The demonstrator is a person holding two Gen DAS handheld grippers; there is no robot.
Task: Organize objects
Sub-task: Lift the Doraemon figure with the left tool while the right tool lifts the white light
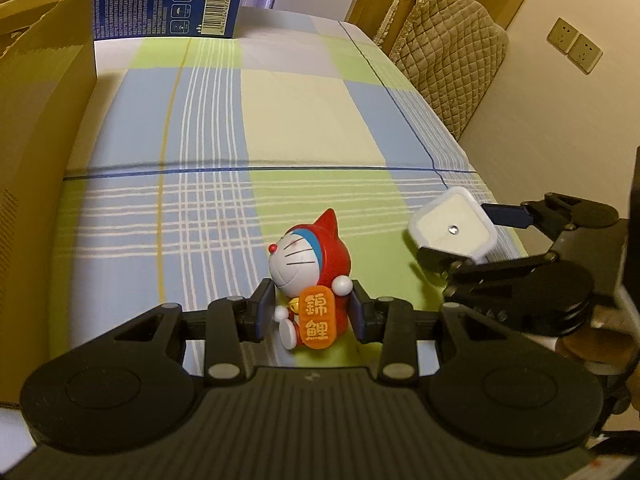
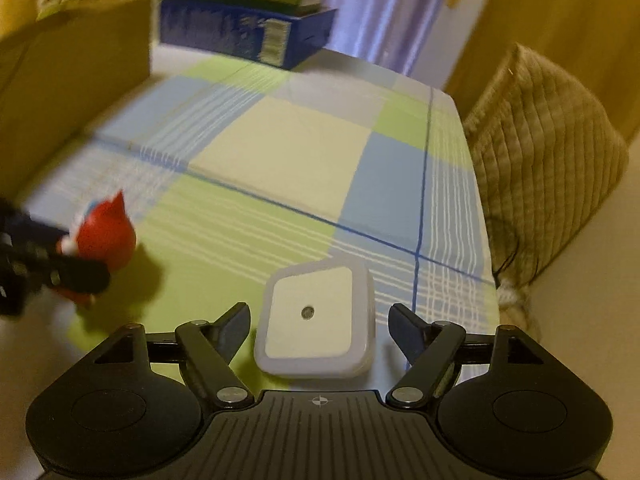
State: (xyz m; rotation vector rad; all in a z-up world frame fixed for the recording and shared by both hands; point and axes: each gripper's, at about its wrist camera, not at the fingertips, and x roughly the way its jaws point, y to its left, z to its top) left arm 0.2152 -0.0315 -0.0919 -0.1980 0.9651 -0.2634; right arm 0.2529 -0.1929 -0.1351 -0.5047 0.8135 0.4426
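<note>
The left hand-held gripper (image 1: 313,312) clenches a red-hooded cat figurine (image 1: 310,280), upright, facing left, on the checked bedsheet (image 1: 280,120). The right hand-held gripper (image 2: 320,326) is released around a white square plastic night-light (image 2: 316,322), face up. Beyond stands a blue carton (image 1: 164,10).

Motion blur smears the red cat figure (image 2: 105,236) in the right wrist view; the cardboard box (image 1: 40,140) is cut off at the left edge.
</note>
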